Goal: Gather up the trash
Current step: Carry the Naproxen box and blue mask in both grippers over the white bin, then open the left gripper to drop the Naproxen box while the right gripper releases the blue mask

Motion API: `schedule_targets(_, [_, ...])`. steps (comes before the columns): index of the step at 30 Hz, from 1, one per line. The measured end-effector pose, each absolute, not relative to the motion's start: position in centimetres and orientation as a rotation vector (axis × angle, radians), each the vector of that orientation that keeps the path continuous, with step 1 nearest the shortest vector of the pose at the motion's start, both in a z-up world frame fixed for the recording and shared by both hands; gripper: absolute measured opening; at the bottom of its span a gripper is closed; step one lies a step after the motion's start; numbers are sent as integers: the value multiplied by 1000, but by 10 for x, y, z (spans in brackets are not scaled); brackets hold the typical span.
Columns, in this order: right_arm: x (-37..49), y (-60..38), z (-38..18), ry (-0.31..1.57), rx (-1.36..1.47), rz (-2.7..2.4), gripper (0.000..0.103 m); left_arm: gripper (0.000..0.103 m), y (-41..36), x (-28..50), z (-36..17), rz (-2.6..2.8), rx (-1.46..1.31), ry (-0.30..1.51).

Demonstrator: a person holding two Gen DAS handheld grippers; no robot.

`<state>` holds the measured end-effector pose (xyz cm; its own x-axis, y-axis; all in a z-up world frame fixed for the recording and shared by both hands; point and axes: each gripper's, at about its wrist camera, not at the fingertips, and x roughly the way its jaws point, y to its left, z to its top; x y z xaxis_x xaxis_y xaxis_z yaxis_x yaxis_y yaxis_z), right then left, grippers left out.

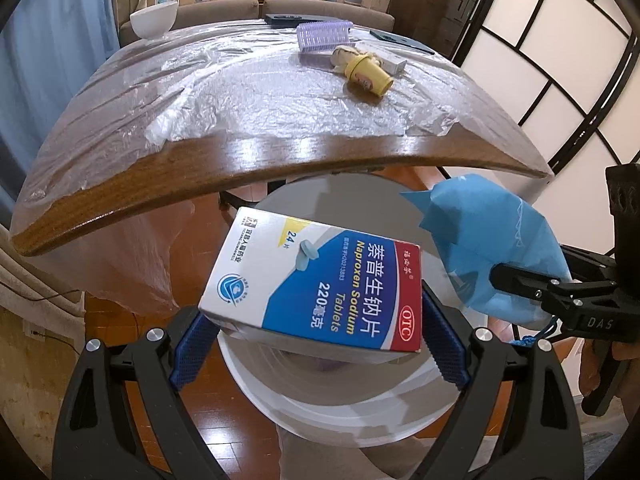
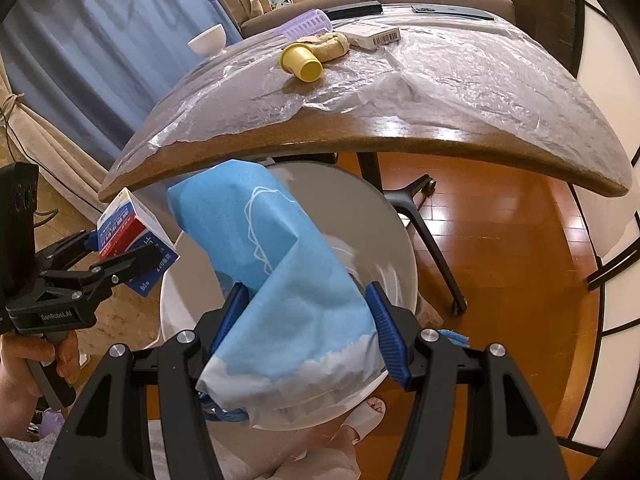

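Currently both my grippers sit off the near edge of the table point(image 1: 280, 160), above the white trash bin point(image 1: 340, 412) on the floor below it.

My left gripper point(image 1: 316, 344) is clamped on the naproxen tablet box point(image 1: 316, 280), pads on its two short ends, box tilted, hanging over the bin mouth. My right gripper point(image 2: 308, 332) is clenched on the blue drawstring bag point(image 2: 280, 272), soft fabric bunched between the pads, also over the bin.

Still on the table, toward the far right corner: yellow cup point(image 1: 368, 74) on its side, a crumpled beige thing touching it, a purple hair roller point(image 1: 324, 36) just behind, a small white carton point(image 1: 394, 63) beside. White bowl point(image 1: 154, 20) at the far left corner. Plastic sheet covers most of the top, near edge bare wood.

Risks, my judgement:
- The box is wide and sits toward the bin's left rim in the right view. Release while tilted and a corner could catch the rim and tip out onto the floor.
- The bag is limp, and its cord dangles by my right jaw. It could snag on a pad at release and hang instead of dropping.
- Both loads are close together over one opening. Dropping them at once could make them collide and one bounce out.
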<state>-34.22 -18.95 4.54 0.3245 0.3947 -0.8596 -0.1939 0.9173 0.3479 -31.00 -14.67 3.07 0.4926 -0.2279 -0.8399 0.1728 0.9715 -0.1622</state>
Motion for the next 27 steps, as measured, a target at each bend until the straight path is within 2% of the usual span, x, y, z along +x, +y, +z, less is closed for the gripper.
schedule_targets(27, [-334,-172,13,1258,164,356,60,92,-147,-304,-5,-251,17,1115])
